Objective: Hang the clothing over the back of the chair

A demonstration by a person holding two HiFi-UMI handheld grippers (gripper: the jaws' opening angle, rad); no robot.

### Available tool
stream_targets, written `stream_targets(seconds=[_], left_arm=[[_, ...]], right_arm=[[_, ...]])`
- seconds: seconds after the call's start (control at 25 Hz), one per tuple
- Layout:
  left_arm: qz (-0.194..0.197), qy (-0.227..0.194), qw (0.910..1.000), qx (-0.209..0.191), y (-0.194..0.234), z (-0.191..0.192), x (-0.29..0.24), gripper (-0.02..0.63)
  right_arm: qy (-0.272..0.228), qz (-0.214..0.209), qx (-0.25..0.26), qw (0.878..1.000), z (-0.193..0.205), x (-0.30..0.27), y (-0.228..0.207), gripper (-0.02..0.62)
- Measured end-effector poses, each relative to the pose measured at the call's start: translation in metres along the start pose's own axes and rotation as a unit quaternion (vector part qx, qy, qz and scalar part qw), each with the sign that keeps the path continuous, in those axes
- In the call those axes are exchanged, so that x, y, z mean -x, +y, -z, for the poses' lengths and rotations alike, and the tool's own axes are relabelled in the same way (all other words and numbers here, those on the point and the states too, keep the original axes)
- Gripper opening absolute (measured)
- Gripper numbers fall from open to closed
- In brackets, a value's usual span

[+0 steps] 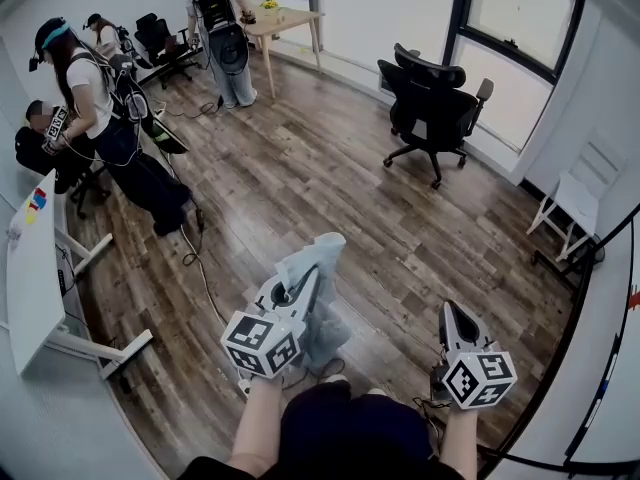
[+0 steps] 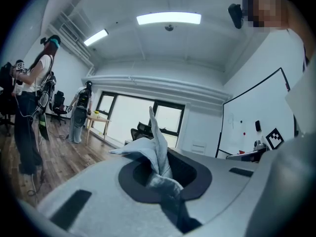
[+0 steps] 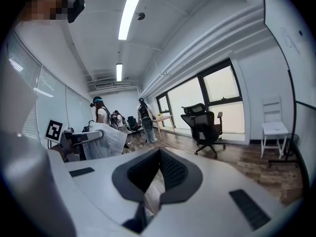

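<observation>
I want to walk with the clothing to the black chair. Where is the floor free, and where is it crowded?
Bare: the wooden floor between the left gripper, shut on the clothing, and the black chair, and on toward the white chair. Crowded: the left side, with people, a cable on the floor and the white table.

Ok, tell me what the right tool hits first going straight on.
The right tool tips slightly down, so probably the bare wood floor; the black office chair stands further along, roughly in line.
</observation>
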State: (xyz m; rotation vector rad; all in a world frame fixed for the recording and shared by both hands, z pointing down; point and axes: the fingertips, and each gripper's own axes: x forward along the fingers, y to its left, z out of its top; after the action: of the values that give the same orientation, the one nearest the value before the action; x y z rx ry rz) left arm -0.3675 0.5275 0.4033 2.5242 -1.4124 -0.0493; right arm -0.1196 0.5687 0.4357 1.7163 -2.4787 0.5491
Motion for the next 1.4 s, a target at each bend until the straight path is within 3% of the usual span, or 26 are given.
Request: stream_targets(seconds=[0.48, 0.76, 1.4], left_arm=[[0.022, 0.015, 0.9996, 0.004, 0.031, 0.012, 0.010, 0.017], [0.023, 0.018, 0.9994, 0.016, 0.042, 0.016, 0.000, 0.017], [0.033, 0.021, 0.9992, 0.007, 0.053, -0.004, -0.098, 0.017]], right_arm=[[0.009, 0.010, -0.028, 1.000, 0.029, -0.015, 0.035, 0.002], [0.022, 0.011, -0.042, 0.999, 0.033, -0.032, 0.032, 0.002], [0.028, 0.000, -0.035, 0.999, -0.005, -0.102, -0.021, 0.002]])
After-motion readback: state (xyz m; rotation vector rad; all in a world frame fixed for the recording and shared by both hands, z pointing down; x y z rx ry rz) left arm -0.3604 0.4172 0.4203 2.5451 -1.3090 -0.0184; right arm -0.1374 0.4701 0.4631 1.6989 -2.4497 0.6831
